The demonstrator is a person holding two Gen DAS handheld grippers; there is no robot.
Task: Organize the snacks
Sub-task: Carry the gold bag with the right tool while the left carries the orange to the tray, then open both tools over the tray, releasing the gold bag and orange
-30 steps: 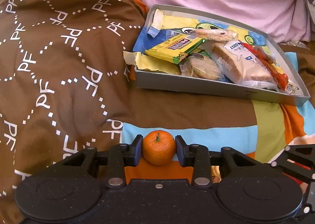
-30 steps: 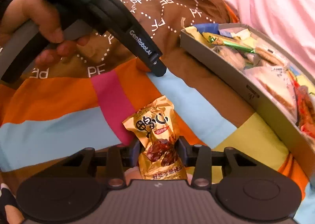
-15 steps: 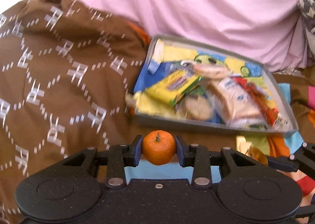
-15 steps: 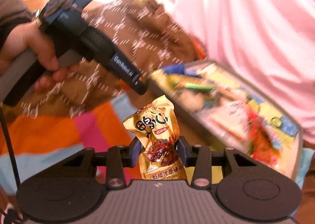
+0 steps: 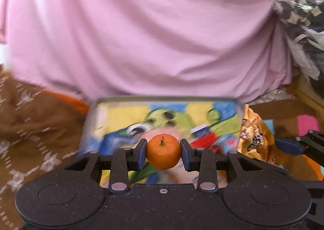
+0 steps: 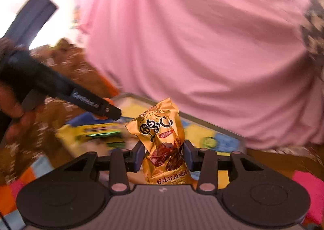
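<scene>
Carry step, both loads over the grey tray (image 5: 240, 106). Your left gripper (image 5: 163, 152) has its jaws pinching a mandarin (image 5: 163, 151); your right gripper (image 6: 164, 154) pinches a gold snack packet (image 6: 162, 139) upright. The tray contents are blurred. Next, judged: lower each into a free patch, then spread the jaws.

Black speckled left tongs (image 5: 163, 154), blue pads, silver rivets, grey ribbed right tongs (image 6: 164, 156)
</scene>
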